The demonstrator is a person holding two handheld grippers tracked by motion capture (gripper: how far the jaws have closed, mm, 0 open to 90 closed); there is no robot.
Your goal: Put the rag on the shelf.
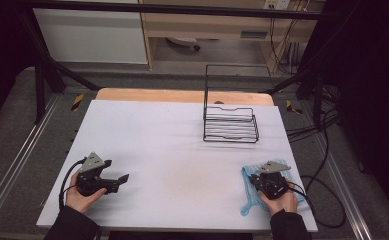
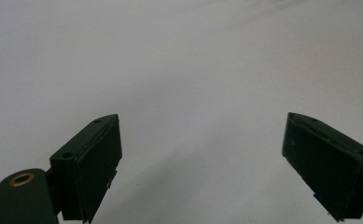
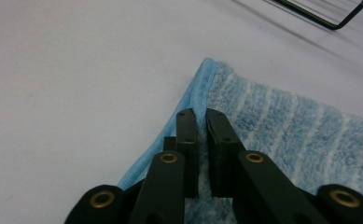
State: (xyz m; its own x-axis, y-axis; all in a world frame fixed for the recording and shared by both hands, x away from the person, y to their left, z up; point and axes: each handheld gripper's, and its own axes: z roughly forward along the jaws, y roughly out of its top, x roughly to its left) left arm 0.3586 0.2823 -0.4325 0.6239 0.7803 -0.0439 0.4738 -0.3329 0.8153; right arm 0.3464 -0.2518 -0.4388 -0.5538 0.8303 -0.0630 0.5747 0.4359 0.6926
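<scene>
High view: right gripper [image 1: 271,176] rests on the cloth [image 1: 248,192] at the table's [image 1: 182,140] near right, fingers pressed together; left gripper [image 1: 116,172] spread, empty. Rack [image 1: 230,125] empty; seemingly nothing done yet.

The right gripper [image 1: 268,176] and the hand behind it cover the middle of the blue cloth [image 1: 247,192] in the high view, leaving its edges showing. In the right gripper view the cloth [image 3: 282,126] runs off the right and bottom edges, and whether the near-closed jaws pinch any of it (they lie right over it) cannot be told. The wire rack [image 3: 328,11] is cut off at the top edge there.
</scene>
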